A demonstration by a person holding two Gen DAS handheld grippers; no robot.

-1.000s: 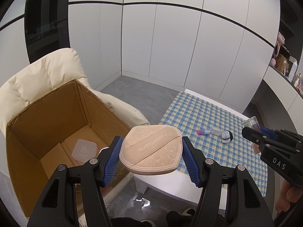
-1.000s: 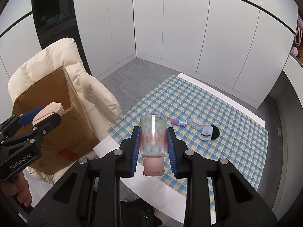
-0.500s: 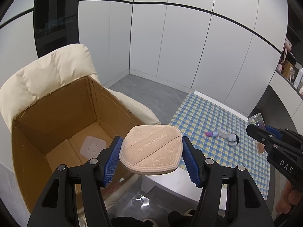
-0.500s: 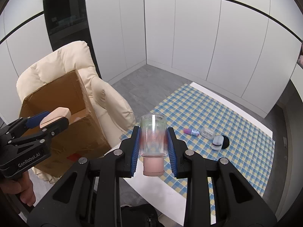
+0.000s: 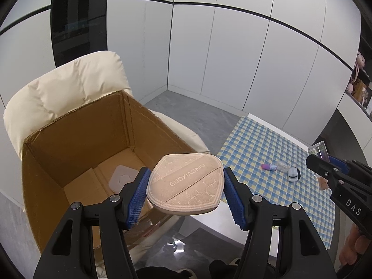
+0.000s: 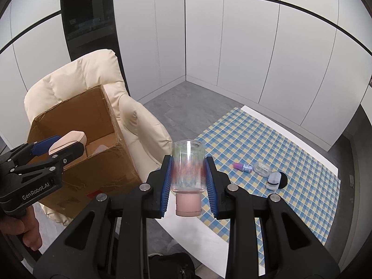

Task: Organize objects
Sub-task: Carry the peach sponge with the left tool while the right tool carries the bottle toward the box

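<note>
puff [image 5: 186, 183] clamped | box rim [image 5: 76, 118] near | box [image 5: 69, 162] open-topped

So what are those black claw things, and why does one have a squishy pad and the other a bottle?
They are grabbing tools; a person holds one in each hand. Each carries a camera looking along its two fingers, giving two pictures. The left gripper squeezes a beige powder puff near an open cardboard box on a cream armchair. The right gripper squeezes a clear bottle with a pink cap. On the checked tablecloth lie three small cosmetic items.
</note>
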